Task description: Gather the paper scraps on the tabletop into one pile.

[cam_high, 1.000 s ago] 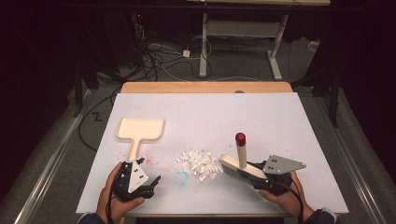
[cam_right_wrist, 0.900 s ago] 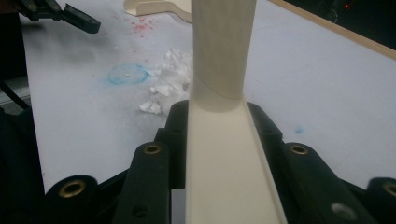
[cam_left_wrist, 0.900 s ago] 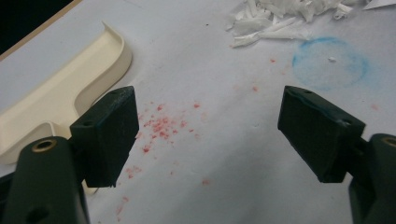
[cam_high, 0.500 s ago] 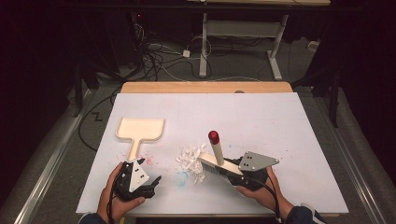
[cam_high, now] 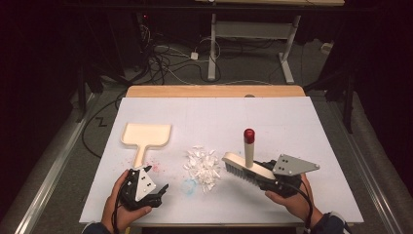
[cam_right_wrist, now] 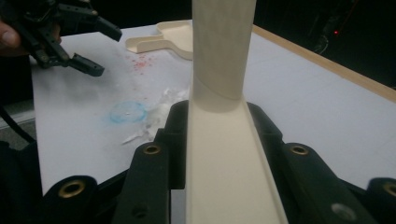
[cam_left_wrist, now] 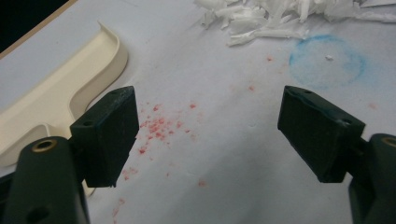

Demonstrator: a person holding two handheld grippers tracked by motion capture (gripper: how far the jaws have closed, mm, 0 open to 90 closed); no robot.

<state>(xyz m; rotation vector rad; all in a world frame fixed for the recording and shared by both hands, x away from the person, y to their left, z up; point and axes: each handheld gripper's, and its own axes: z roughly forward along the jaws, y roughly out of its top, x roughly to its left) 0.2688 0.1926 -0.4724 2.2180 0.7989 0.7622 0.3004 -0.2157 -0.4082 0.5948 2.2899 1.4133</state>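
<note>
— Starting near left?

— Hovering there with the left gripper (cam_high: 160,194), spread wide over the table (cam_high: 292,122), gripping nothing, keeping put.

— And near right?

— Pinching the brush (cam_high: 241,165) by its head in the right gripper (cam_high: 260,176), pressed tight on both sides. Pulling back right and lifting slightly, after pushing left into the scraps (cam_high: 202,165) half a second ago.

— Meaning what for the sweeping?

— Probably resetting for another stroke. Leaving the scraps bunched mid-table, just left of the bristles, nudged only a little leftward.

— Getting any into the dustpan (cam_high: 146,134)?

— Not yet. Lying farther back on the left, well apart from the scraps and looking empty. Likely needing that idle left gripper to bring it over.
</note>
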